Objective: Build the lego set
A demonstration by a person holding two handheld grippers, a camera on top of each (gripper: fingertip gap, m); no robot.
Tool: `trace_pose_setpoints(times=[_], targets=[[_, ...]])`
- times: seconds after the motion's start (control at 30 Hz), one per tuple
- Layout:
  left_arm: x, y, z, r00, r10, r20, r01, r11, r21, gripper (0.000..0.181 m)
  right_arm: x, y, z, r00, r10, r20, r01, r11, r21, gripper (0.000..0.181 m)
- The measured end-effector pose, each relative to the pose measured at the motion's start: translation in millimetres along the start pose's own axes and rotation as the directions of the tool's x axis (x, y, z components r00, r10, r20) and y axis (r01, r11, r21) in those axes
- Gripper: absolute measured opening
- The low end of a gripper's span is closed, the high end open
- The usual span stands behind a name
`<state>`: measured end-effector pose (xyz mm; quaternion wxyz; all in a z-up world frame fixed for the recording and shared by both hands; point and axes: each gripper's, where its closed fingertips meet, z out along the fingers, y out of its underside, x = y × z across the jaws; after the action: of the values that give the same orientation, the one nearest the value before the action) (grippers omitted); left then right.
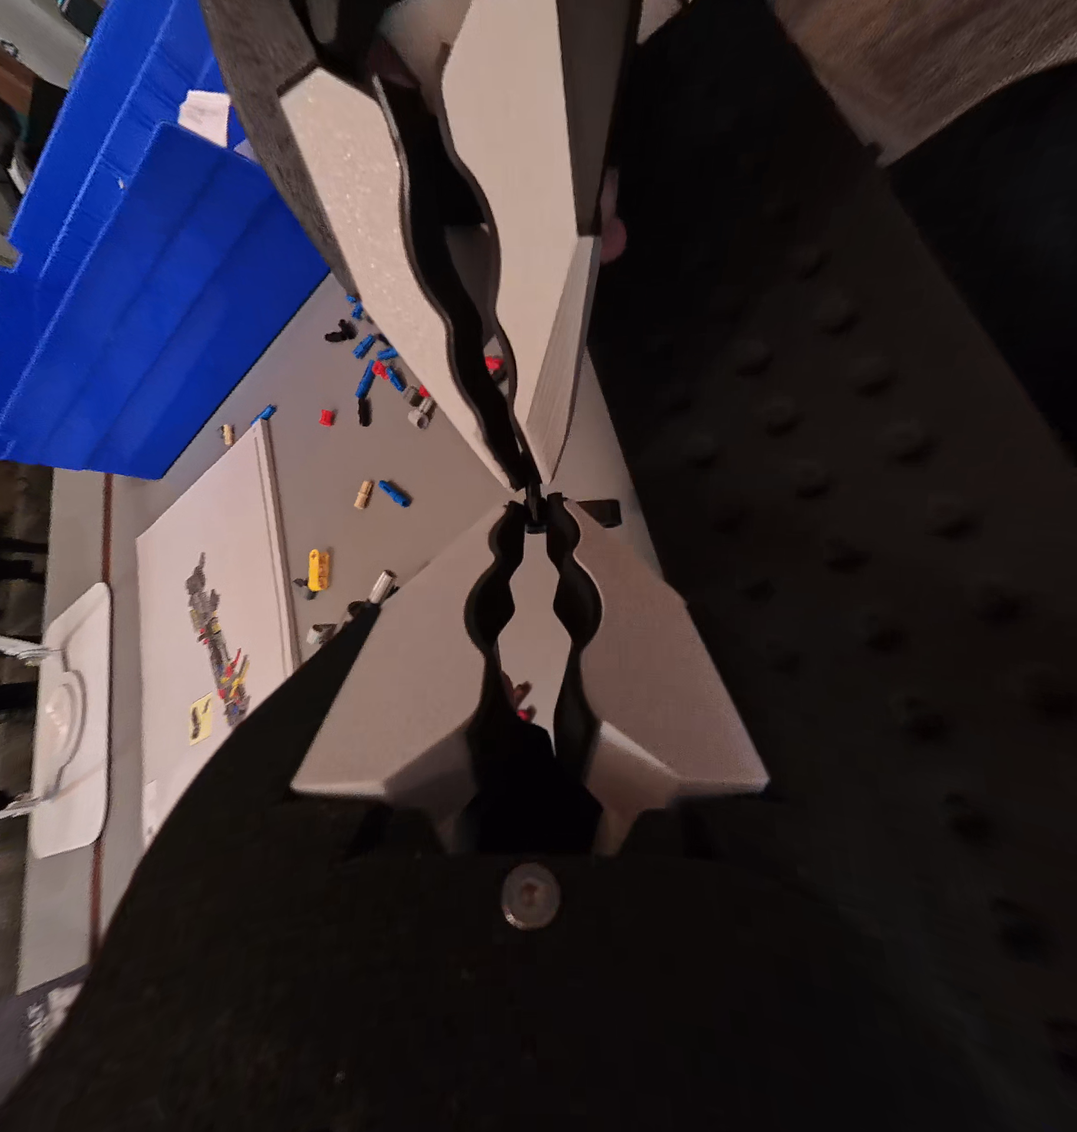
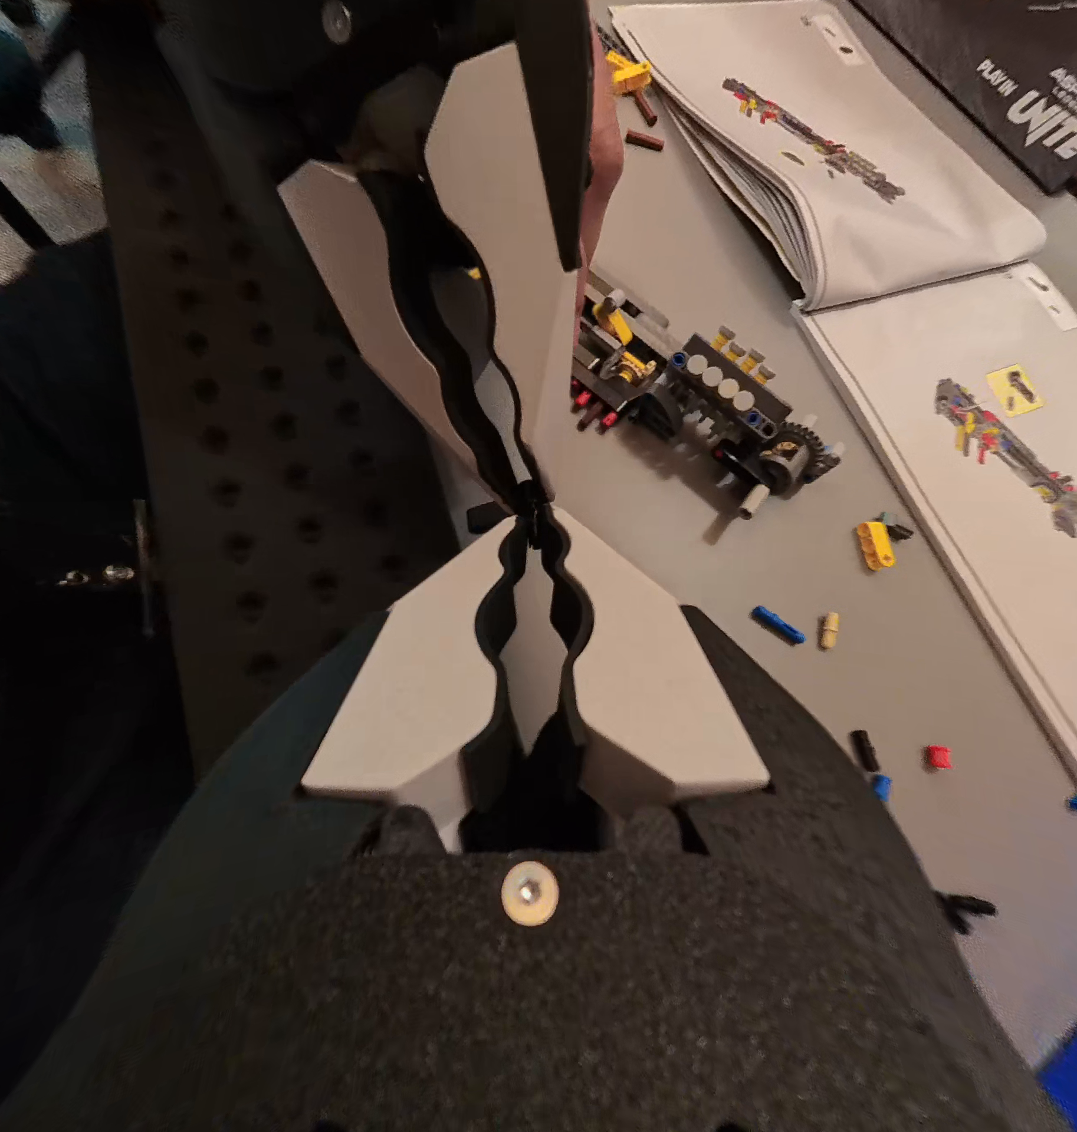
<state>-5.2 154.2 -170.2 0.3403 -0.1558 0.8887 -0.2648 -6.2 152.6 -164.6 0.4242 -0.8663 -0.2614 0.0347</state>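
Observation:
My left gripper (image 1: pixel 533 513) and my right gripper (image 2: pixel 531 528) meet tip to tip above the grey table (image 2: pixel 677 612). Both are shut on one small black Lego pin (image 1: pixel 535 513), which also shows in the right wrist view (image 2: pixel 530 507). Each holds one end of it. In the left wrist view the right gripper (image 1: pixel 524 482) comes in from the top. In the right wrist view the left gripper (image 2: pixel 527 490) does the same. The partly built dark grey Lego model (image 2: pixel 714 398), with gears and yellow parts, lies on the table behind the tips.
An open instruction booklet (image 2: pixel 879 184) lies to the right and also shows in the left wrist view (image 1: pixel 217 582). Loose pins include blue (image 2: pixel 778 625), tan (image 2: pixel 828 630), yellow (image 2: pixel 874 545) and red (image 2: pixel 937 758). Blue bins (image 1: pixel 125 275) and a dark perforated panel (image 1: pixel 861 520) are also in view. Only a small space, under 4 cm, lies between the two pairs of fingers.

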Motion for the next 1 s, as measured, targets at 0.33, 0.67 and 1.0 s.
trace_pose_setpoints(times=[0.33,0.67,1.0], targets=[[0.2,5.6,2.4,1.000,-0.021,-0.009,0.021,1.000,0.004,0.006,3.3,3.0,7.0,0.991,-0.081,-0.104,0.080,0.997,-0.010,0.003],[1.1,5.6,7.6,1.000,-0.002,-0.003,0.002,1.000,0.015,0.006,1.7,3.1,6.7,0.998,-0.029,-0.063,0.032,0.999,0.042,0.003],[-7.9,2.1,2.4,0.992,-0.119,-0.037,0.123,0.984,0.128,0.007,10.1,-6.4,-5.3,0.989,0.137,0.058,-0.146,0.964,0.223,0.000]])
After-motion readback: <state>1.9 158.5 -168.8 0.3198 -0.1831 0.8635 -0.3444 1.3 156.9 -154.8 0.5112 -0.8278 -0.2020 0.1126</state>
